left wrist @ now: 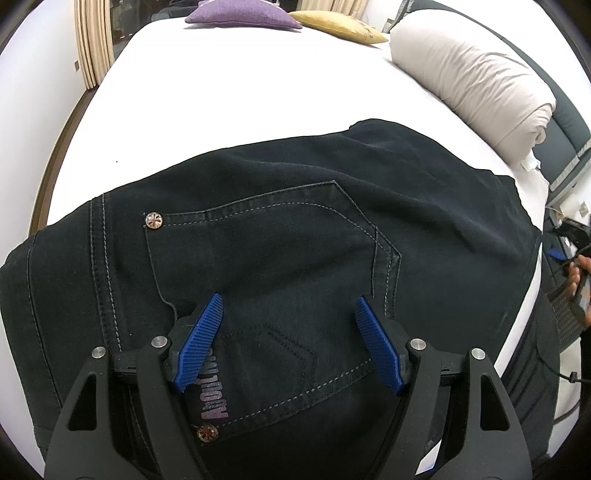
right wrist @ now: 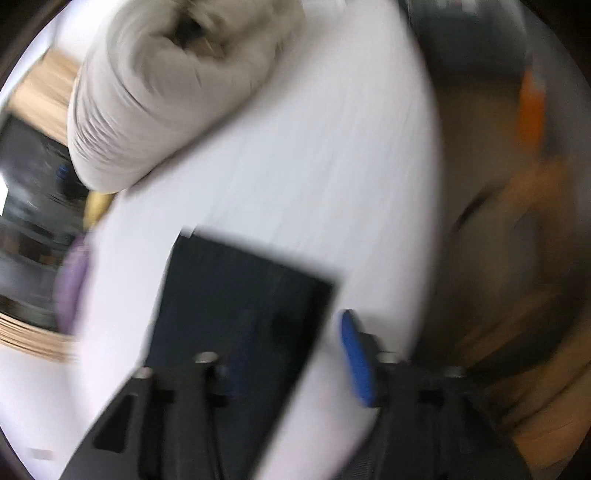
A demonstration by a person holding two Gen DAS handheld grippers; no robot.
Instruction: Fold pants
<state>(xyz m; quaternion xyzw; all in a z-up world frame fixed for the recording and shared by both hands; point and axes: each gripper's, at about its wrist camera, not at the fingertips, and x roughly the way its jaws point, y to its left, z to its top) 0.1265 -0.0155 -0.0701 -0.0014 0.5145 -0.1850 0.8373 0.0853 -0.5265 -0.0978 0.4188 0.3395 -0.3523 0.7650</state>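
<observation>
black pants (left wrist: 280,236), white bed (left wrist: 229,92), purple cushion (left wrist: 242,14)

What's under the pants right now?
The dark pants lie on the white bed sheet, which shows bare beyond them and along their right edge. Whatever sits beneath the fabric itself is covered. The left tongs hover open above the back pocket.

White bed (left wrist: 229,110) — dark pants (left wrist: 295,229), rolled duvet (left wrist: 472,85), two cushions (left wrist: 243,14).
</observation>
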